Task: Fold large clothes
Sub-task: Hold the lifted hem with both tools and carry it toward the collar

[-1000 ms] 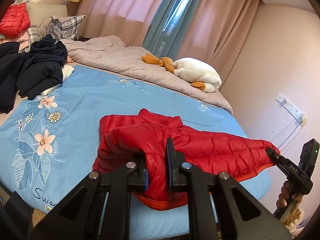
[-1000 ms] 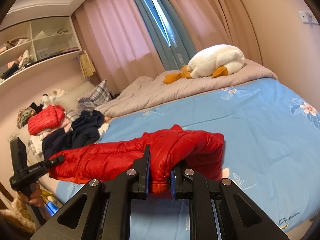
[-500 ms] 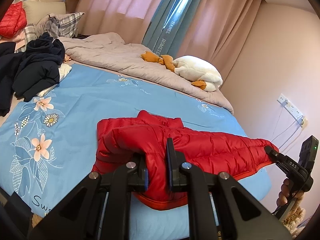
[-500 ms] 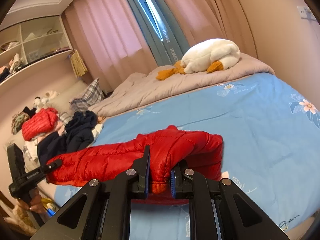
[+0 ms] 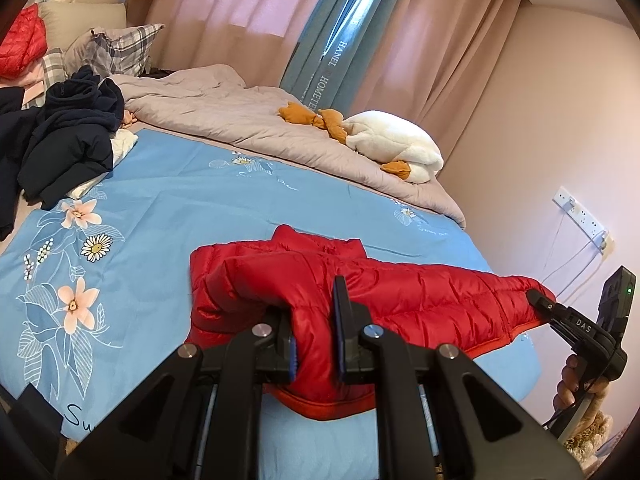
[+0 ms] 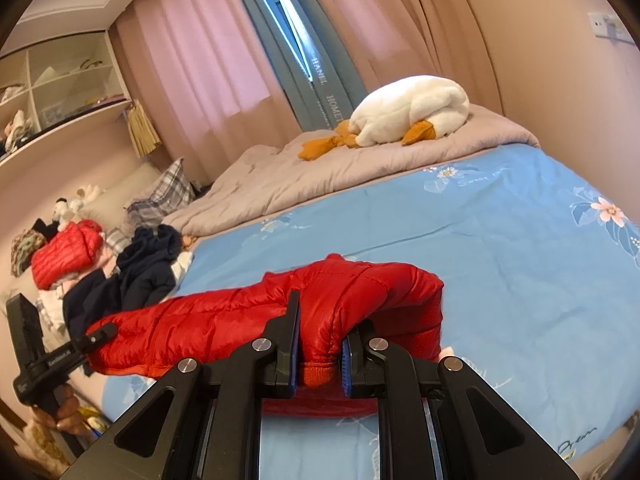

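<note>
A red puffer jacket (image 5: 400, 292) lies stretched across the near edge of the blue floral bedsheet (image 5: 180, 208), partly folded over itself. My left gripper (image 5: 314, 332) is shut on a thick fold of it near the hem. At the jacket's other end, my right gripper (image 6: 320, 344) is shut on a padded fold with a ribbed cuff (image 6: 318, 374) between the pads. Each gripper shows in the other's view, the right gripper (image 5: 536, 300) and the left gripper (image 6: 100, 334), each clamped on its end of the jacket (image 6: 224, 320) and held by a hand.
A pile of dark clothes (image 5: 68, 136) lies at the bed's head end beside plaid pillows (image 5: 116, 44) and a folded red jacket (image 6: 64, 252). A grey quilt (image 5: 224, 116) with a white plush goose (image 5: 392, 144) runs along the curtain side. A wall socket (image 5: 580, 216) is on the right.
Both grippers have drifted a little sideways along the bed's edge with the jacket still clamped. The jacket's shape and both grips look the same.
</note>
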`<state>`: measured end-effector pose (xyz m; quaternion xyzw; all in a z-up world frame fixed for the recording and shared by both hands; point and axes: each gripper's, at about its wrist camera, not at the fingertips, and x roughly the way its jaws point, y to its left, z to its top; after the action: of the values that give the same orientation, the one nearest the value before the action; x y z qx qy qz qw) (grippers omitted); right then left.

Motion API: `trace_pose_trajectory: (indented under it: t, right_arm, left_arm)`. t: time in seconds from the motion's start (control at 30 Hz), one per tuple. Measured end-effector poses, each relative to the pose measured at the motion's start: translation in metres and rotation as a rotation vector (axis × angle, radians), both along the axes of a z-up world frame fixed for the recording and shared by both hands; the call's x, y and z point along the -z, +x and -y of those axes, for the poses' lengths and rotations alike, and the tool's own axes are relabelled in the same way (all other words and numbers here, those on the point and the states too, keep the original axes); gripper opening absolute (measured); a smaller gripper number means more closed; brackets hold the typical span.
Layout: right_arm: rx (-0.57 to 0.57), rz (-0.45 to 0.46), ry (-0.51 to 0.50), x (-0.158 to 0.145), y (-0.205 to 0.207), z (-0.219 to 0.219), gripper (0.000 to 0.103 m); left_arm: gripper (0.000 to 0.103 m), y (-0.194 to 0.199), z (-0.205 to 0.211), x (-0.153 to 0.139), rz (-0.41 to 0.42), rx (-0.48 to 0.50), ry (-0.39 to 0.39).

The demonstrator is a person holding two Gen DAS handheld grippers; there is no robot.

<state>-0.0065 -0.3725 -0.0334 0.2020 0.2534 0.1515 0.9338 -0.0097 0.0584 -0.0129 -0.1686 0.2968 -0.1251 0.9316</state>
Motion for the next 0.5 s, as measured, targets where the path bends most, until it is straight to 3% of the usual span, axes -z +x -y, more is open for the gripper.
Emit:
trace_pose_trajectory:
  t: [0.5]
  right_arm:
    - [0.000, -0.001, -0.004, -0.0012, 0.0051, -0.0005, 0.016]
  left_arm:
    - [0.013, 0.0065, 0.0012, 0.0001, -0.003, -0.003, 0.001]
